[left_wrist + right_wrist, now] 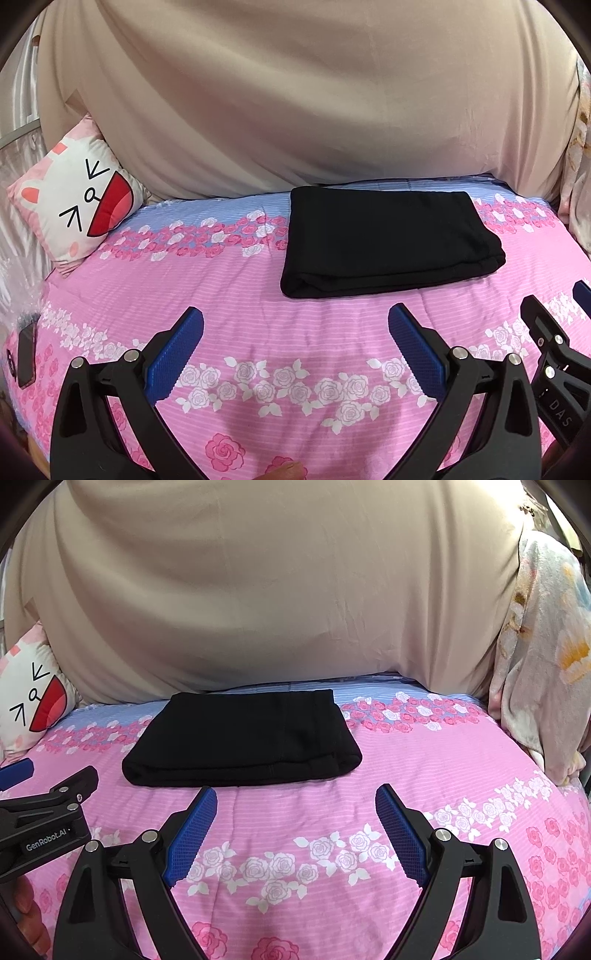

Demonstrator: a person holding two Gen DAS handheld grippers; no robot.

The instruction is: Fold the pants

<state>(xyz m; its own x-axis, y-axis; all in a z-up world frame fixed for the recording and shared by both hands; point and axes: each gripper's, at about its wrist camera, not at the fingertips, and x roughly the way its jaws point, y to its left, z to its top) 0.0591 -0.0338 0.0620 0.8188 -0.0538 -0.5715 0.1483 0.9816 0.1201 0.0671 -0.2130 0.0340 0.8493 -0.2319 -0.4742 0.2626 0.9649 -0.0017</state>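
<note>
Lying on the pink flowered bedspread (258,295), the black pants (388,243) are already a compact rectangle of several layers, near the far side of the bed and just in front of the beige sheet (295,92) that hangs behind it. The folded edge faces the person, and the layers look even, with no leg sticking out.

The left gripper (295,343) hovers over bare bedspread, to the near left of the pants, with its blue pads (177,354) spread wide and nothing between them. The right gripper (295,827) is also spread wide and empty; it hangs just before the near edge of the pants, not touching them. Each gripper shows at the edge of the other's view, so they are side by side.

Judging from this, the folding is finished or almost finished, and the step in hand is probably a last check or simply leaving the pants. To do this well, the person should keep both grippers clear of the cloth, so that no pad catches the near fold and pulls the layers open. If a last smoothing is wanted, a light press from above on the top layer is better than a push from the side, because the soft bedspread gives way and the pile may slide.

A cartoon cushion (77,199) leans at the left, and a dark phone (26,354) lies near the left border of the bed, both well apart from the pants.
</note>
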